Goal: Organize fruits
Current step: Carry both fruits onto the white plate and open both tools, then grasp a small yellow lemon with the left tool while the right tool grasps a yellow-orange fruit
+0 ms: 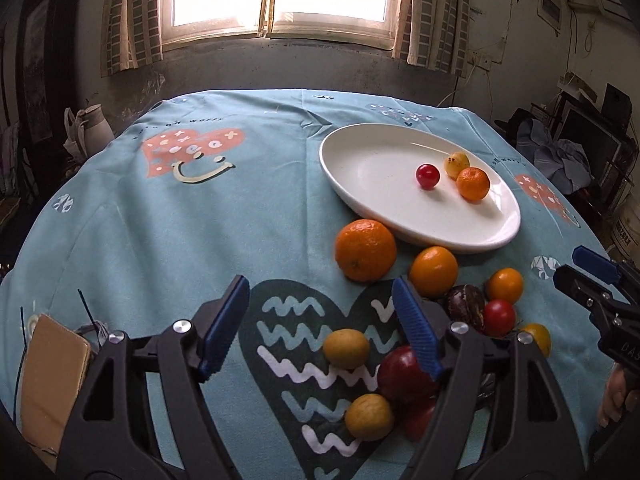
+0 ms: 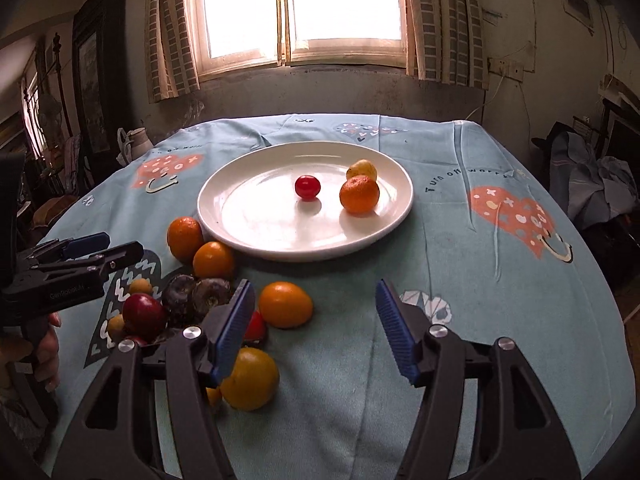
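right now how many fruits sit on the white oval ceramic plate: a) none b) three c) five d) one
b: the white oval ceramic plate holds a small red fruit, a small orange citrus and a little yellow fruit behind it.

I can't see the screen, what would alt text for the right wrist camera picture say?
A white plate on a blue patterned tablecloth holds three small fruits: a red one, an orange one and a yellow one. More fruit lies loose in front of it at the left, and the open right hand-held gripper points over the cloth beside that pile.
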`<state>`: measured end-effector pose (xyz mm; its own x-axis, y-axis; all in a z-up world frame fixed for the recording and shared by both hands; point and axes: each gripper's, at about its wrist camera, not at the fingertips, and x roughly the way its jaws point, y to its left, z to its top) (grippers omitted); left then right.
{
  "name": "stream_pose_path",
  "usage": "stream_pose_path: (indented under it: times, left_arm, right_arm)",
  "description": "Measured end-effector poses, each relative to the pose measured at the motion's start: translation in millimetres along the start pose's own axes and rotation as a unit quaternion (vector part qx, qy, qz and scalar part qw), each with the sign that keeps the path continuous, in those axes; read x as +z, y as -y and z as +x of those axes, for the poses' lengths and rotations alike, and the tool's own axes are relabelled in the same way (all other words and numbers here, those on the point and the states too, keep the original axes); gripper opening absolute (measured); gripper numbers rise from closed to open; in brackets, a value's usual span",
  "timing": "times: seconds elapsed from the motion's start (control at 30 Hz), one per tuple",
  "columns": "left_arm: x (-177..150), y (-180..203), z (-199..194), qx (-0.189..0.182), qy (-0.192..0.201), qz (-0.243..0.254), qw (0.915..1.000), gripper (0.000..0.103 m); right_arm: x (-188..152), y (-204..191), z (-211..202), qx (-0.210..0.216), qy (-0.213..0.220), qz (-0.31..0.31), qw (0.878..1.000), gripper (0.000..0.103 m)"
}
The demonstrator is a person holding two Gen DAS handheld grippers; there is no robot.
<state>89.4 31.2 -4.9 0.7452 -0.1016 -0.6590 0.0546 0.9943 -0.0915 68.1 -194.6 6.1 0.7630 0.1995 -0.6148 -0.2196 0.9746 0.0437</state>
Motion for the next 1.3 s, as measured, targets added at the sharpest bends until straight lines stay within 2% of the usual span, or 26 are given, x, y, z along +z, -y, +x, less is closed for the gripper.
stream_pose_path:
  times: [0.23,0.67,0.73,0.8,0.87,0.93,1.03,1.17,1.23,1.27,1.3]
  left_arm:
    - [-3,-16,0,0.018,-0.004,-0.021,0.9996,0.078]
    - [-21,-2,9,0.013,-0.053,0.04,0.9977,0.078]
    - [-21,-5,10,0.011,-0.054,0.035,0.9979,0.078]
    - [-20,-11,13,0.01,-0.056,0.026,0.9981,0.083]
    - [-16,-18,11,0.033,-0.041,0.029,0.9982,0.087]
    - [-12,-34,8,0.07,-0.031,0.004,0.9971,0.085]
    - [-12,-49,5,0.04,-0.038,-0.036,0.9978,0.083]
    - [-17,-29,12,0.037,-0.048,0.012,0.9981,0.083]
    - [-18,-23,20,0.029,-0.064,0.028,0.9971,0.073]
    - [-17,-24,22,0.02,-0.068,0.025,0.9972,0.061]
    - [-17,-26,23,0.013,-0.07,0.017,0.9973,0.056]
  right_arm:
    - [-4,9,2,0.0,-0.012,0.021,1.0,0.064]
    - [-6,13,7,0.002,-0.028,0.032,0.999,0.064]
    - [-7,13,8,0.002,-0.031,0.034,0.999,0.064]
    - [-7,14,9,0.002,-0.033,0.034,0.999,0.064]
    - [-7,15,10,0.002,-0.033,0.035,0.999,0.064]
    - [-7,16,9,0.002,-0.032,0.038,0.999,0.064]
    - [-6,17,8,0.005,-0.031,0.042,0.999,0.064]
    - [-6,15,8,0.007,-0.03,0.039,0.999,0.064]
    - [-6,15,8,0.008,-0.031,0.041,0.999,0.064]
    - [-6,15,8,0.008,-0.03,0.041,0.999,0.064]
    - [-6,15,7,0.009,-0.03,0.041,0.999,0.064]
